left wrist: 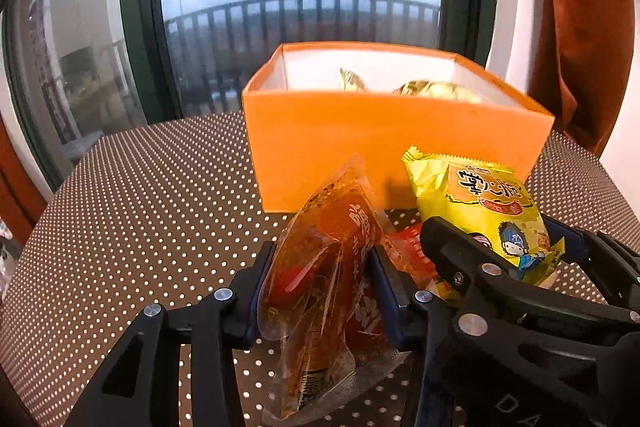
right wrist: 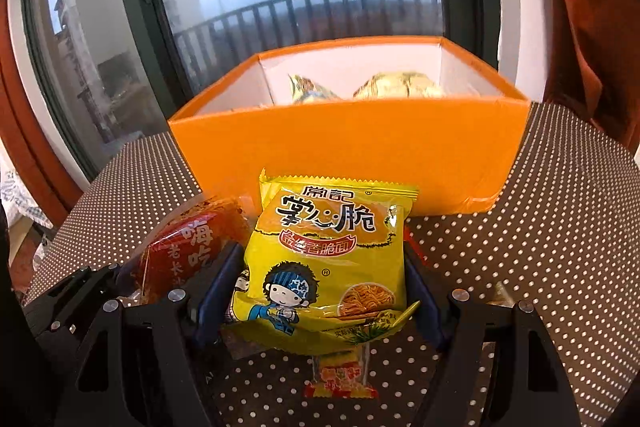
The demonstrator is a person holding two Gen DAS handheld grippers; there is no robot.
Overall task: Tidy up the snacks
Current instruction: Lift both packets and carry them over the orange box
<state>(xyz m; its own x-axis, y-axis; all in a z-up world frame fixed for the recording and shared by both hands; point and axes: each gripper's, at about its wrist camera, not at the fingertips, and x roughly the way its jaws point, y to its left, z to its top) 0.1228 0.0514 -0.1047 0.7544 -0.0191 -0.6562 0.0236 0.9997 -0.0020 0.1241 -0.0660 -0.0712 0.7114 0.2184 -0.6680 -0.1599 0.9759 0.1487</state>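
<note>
1. Left wrist view: the left gripper [left wrist: 320, 283] pinches a floppy red snack pouch [left wrist: 324, 275]. Its slick film could slide out on the way to the orange box [left wrist: 384, 143] ahead.
2. Right wrist view: the right gripper [right wrist: 326, 291] clamps a yellow noodle packet [right wrist: 326, 263] — beyond it, the orange box [right wrist: 348, 147] already holds two pale packets [right wrist: 396, 87]. Both loads arriving together could collide at the rim.

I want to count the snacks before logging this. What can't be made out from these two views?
- Orange box contents: in both views its near wall hides all but two packet tops.
- Small packet on the table: right wrist view, the yellow noodle packet covers its upper part.
- Red packet: left wrist view, the bottom edge cuts it off and the print is blurred.
</note>
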